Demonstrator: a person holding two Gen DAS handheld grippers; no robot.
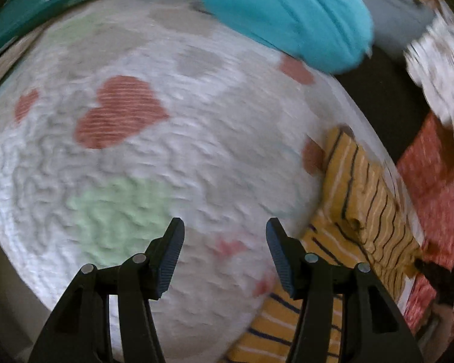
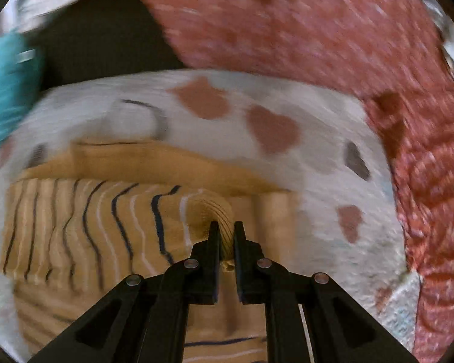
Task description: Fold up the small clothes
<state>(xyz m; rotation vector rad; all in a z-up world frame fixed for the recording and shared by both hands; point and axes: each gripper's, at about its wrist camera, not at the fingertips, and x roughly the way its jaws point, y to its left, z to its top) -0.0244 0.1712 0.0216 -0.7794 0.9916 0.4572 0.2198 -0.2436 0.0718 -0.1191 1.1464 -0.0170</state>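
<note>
Progress looks early: the yellow striped garment (image 2: 84, 230) lies partly doubled over near one edge of the quilt (image 1: 154, 151), with a thick plain fold along its far side, but it is not yet a tidy packet. The right tool (image 2: 226, 227) has its jaws nearly together, pinching a gathered ridge of that yellow cloth, so a fold seems to be in hand. The left tool (image 1: 225, 236) stands about half open over bare quilt with nothing between its pads, just beside the garment's edge in the left wrist view. A teal garment (image 1: 290, 15) sits bunched at the quilt's far edge and looks unfolded; a darker green patterned piece (image 1: 51, 3) lies at a far corner, its state too blurred to judge, so more work probably remains. The quilt is white and puckered, printed with red, grey and pale green hearts. Beyond its edge lies a red patterned rug (image 2: 317, 30) and a dark strip of floor; both views are smeared.
</note>
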